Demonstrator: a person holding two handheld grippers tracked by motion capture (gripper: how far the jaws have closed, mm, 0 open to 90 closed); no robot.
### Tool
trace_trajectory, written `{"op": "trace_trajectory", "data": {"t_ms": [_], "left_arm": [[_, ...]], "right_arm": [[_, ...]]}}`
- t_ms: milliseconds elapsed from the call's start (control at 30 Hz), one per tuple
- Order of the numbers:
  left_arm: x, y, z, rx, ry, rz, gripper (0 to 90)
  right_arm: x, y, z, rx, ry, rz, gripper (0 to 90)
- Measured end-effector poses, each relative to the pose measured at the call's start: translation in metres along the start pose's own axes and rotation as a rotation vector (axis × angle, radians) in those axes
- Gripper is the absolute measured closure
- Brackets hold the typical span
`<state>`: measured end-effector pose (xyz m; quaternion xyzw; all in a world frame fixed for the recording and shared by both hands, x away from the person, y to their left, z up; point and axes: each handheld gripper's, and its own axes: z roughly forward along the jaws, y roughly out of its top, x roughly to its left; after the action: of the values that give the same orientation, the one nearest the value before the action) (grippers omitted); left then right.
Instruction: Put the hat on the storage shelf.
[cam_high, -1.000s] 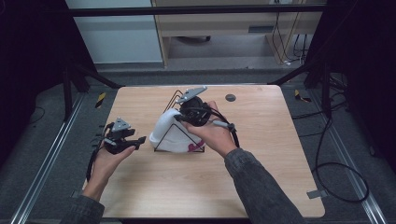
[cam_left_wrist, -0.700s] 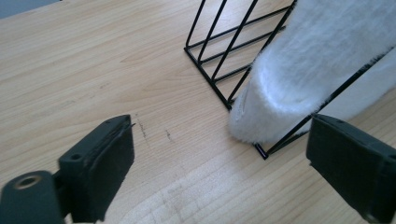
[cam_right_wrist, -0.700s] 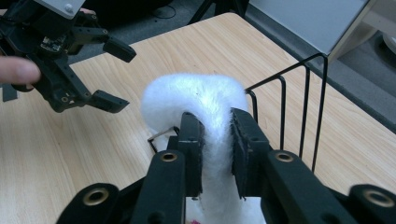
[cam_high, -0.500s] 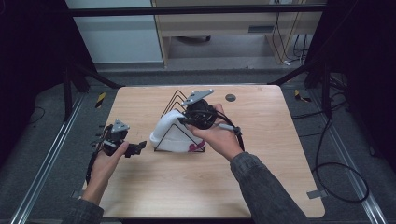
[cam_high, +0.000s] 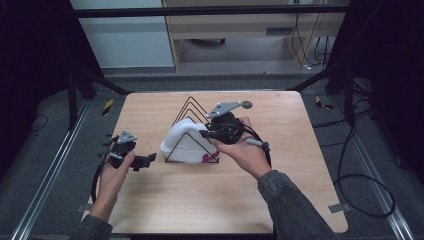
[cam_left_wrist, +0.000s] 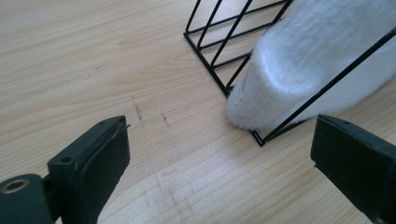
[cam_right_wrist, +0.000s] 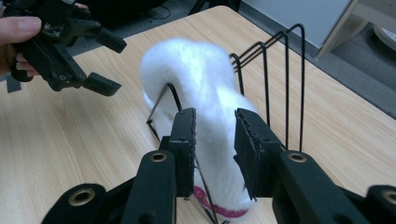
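Note:
A white fluffy slipper (cam_high: 182, 142) with a pink trim lies tucked into a black wire rack (cam_high: 190, 107) at the middle of the table. My right gripper (cam_high: 205, 134) sits at the rack's right side. In the right gripper view its jaws (cam_right_wrist: 215, 135) have just been opening and stand a little apart, with the slipper (cam_right_wrist: 201, 79) between and ahead of them, the pads off it. My left gripper (cam_high: 148, 160) is low at the left, wide open after its jaws have just been opening. Between its jaws (cam_left_wrist: 219, 154) is bare wood, the slipper's toe (cam_left_wrist: 317, 56) and the rack (cam_left_wrist: 210, 46) beyond.
The wooden table (cam_high: 200, 200) ends close behind the rack and at both sides. A small dark disc (cam_high: 246, 104) lies at the back, right of the rack. The left gripper (cam_right_wrist: 105, 63) shows far off in the right gripper view. Cables trail off the right edge.
The left gripper's jaws have spread wide while that hand stayed put. The right gripper has slid a little to the right and nearer, its jaws parting off the slipper.

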<state>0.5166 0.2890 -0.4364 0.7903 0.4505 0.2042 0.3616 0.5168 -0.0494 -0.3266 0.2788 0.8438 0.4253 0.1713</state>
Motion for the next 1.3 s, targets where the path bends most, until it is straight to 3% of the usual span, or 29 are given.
{"op": "trace_trajectory", "data": {"t_ms": [400, 533, 633, 900, 1100, 1300], "left_arm": [[0.001, -0.011, 0.002, 0.002, -0.005, 0.008, 4.2], [0.001, -0.018, 0.005, 0.017, 0.010, 0.018, 4.2], [0.002, -0.022, 0.007, 0.031, 0.014, 0.020, 4.2], [0.002, -0.034, 0.018, 0.071, 0.015, 0.026, 4.0], [0.003, -0.042, 0.024, 0.095, 0.006, 0.021, 4.0], [0.002, -0.044, 0.027, 0.101, -0.013, 0.027, 3.9]], "right_arm": [[-0.009, -0.021, -0.020, -0.025, -0.031, 0.048, 56.6], [-0.012, -0.029, -0.028, -0.044, -0.052, 0.069, 43.5], [-0.017, -0.037, -0.034, -0.050, -0.060, 0.095, 28.0], [-0.031, -0.065, -0.046, -0.058, -0.124, 0.127, 10.5], [-0.041, -0.098, -0.048, -0.043, -0.140, 0.168, 7.6], [-0.045, -0.138, -0.039, 0.019, -0.160, 0.214, 10.5]]}}
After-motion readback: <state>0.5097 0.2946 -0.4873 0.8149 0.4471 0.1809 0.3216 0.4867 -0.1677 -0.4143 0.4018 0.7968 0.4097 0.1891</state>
